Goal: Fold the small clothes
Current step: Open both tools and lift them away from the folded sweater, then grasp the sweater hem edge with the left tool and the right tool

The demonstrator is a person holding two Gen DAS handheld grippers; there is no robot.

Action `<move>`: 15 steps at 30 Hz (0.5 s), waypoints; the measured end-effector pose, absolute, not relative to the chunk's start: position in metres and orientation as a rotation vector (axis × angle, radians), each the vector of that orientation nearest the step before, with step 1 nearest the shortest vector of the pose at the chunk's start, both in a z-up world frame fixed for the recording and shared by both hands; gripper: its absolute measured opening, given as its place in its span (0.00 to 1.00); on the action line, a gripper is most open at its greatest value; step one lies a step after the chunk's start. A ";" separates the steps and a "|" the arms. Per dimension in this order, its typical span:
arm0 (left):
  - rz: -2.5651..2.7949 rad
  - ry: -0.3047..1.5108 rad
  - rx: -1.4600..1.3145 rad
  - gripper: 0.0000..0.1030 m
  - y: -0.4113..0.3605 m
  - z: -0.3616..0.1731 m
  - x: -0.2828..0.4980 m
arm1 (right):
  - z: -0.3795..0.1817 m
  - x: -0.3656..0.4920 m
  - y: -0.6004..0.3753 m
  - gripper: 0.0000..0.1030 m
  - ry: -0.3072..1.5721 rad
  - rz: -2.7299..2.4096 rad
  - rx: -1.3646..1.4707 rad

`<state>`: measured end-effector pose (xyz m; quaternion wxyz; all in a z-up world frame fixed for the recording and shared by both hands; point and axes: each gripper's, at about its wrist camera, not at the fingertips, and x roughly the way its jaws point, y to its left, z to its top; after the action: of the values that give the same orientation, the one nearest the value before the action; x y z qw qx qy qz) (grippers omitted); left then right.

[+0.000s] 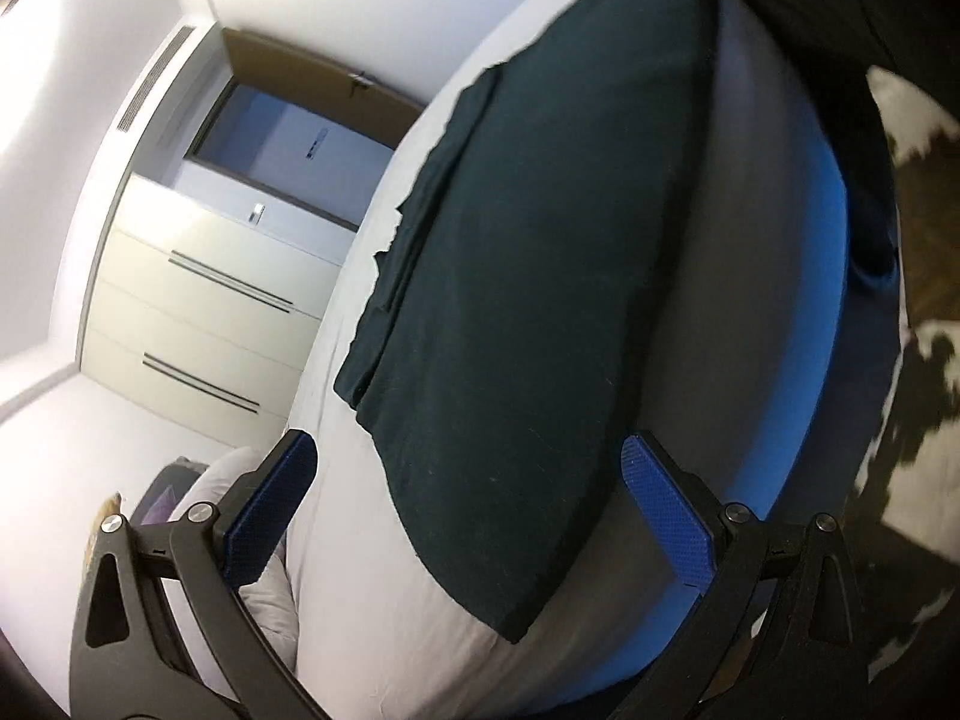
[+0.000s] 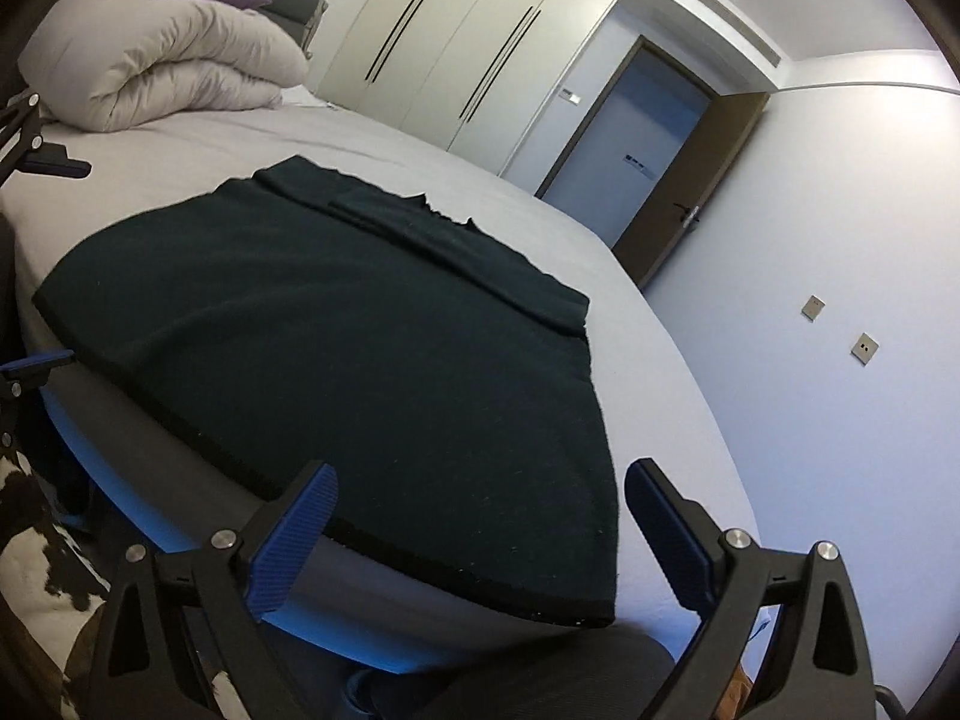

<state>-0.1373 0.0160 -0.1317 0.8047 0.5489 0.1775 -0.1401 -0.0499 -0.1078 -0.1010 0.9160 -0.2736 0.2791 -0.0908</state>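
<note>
A dark green garment (image 2: 360, 348) lies spread flat on the bed's pale sheet (image 2: 420, 150), its hem along the near edge and a folded part along its far side. My right gripper (image 2: 480, 534) is open just above the hem's right corner, holding nothing. My left gripper (image 1: 474, 510) is open too, hovering over the other hem corner of the garment (image 1: 528, 300), with cloth showing between but not pinched by its blue pads (image 1: 666, 516). In the right wrist view the left gripper's fingers (image 2: 60, 167) poke in at the left edge.
A rolled white duvet (image 2: 168, 60) with purple and yellow cushions sits at the bed's far left. Wardrobe doors (image 2: 468, 30) and an open door (image 2: 648, 138) stand beyond. A wall with sockets (image 2: 864, 351) runs along the right. A cowhide rug (image 1: 912, 324) covers the floor.
</note>
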 end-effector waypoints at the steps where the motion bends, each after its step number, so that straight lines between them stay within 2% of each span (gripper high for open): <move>1: -0.310 0.392 1.184 1.00 0.017 -0.136 -0.139 | -0.102 -0.049 -0.107 0.95 0.578 -0.185 -0.561; 8: -0.223 0.429 1.309 1.00 0.026 -0.173 -0.126 | -0.108 -0.040 -0.105 0.95 0.621 -0.171 -0.574; 15: -0.175 0.366 1.447 1.00 0.029 -0.201 -0.128 | -0.112 -0.038 -0.101 0.95 0.636 -0.157 -0.596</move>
<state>-0.1279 0.0294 -0.2010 0.7308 0.6573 0.1661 -0.0793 -0.0376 -0.1006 -0.1124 0.9035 -0.2884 0.3077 -0.0757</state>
